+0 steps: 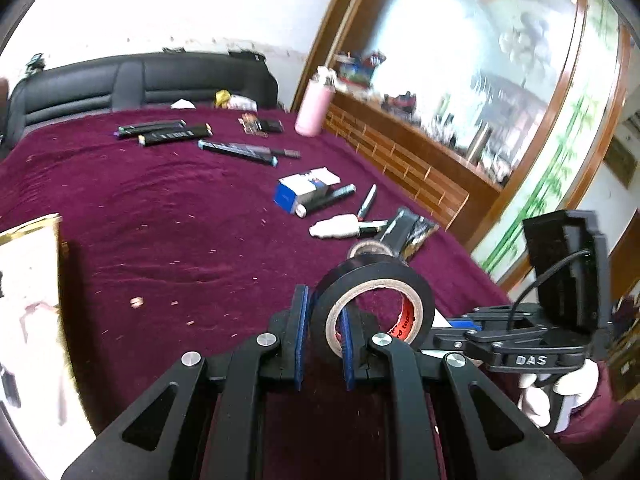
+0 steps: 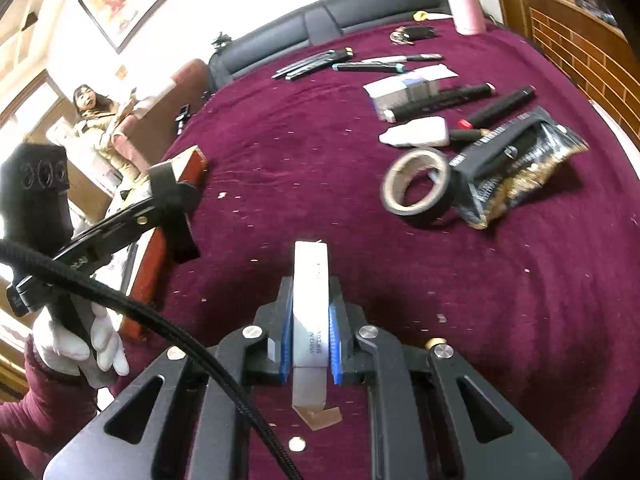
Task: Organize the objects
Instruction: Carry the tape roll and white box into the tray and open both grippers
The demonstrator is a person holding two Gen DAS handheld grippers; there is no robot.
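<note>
While the left hand-held gripper (image 1: 324,344) clamps one black tape roll (image 1: 376,304) at lower centre, one pink bottle (image 1: 314,106) stands upper centre. In the right view, the right hand-held gripper (image 2: 308,332) clamps one white box (image 2: 311,300); one second tape roll (image 2: 418,186) lies right of centre on the maroon tabletop (image 2: 300,160).

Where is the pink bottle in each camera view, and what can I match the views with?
Left wrist: pink bottle stands upper centre, at the far edge of the maroon cloth beside the wooden cabinet.
Right wrist: pink bottle stands at the top right, same far edge.
Shared landmark: white squeeze bottle lying among the markers.
</note>
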